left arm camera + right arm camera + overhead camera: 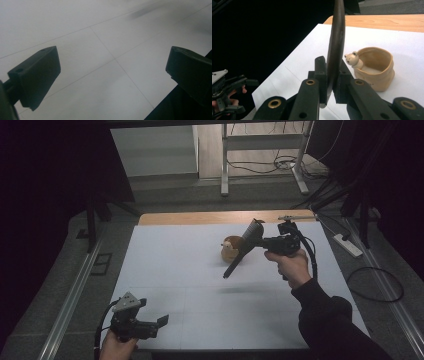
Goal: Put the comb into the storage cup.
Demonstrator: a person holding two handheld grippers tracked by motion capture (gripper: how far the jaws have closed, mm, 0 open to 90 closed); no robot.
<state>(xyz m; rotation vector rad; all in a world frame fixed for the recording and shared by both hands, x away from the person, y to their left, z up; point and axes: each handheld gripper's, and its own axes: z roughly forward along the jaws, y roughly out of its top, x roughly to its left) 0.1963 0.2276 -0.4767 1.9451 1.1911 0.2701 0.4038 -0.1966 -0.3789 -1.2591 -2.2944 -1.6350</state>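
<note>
My right gripper (254, 241) hovers over the far right of the white table (175, 270), shut on a long dark utensil (234, 263). The utensil slants down to the left, its wider end up by the jaws. In the right gripper view the utensil (337, 37) is a thin flat blade seen edge-on, clamped between the jaws of the right gripper (331, 77). Just behind it stands a tan pot (230, 251) with a small bear figure (352, 59) at the rim of the pot (377, 72). My left gripper (158, 326) rests low at the near left corner, open and holding nothing (112, 72).
A bare wooden strip (220, 216) runs along the table's far edge. The table's near edge (160, 105) lies close beside the left jaws. A metal frame (225, 165), cables and a power strip (347, 245) are on the floor beyond and to the right.
</note>
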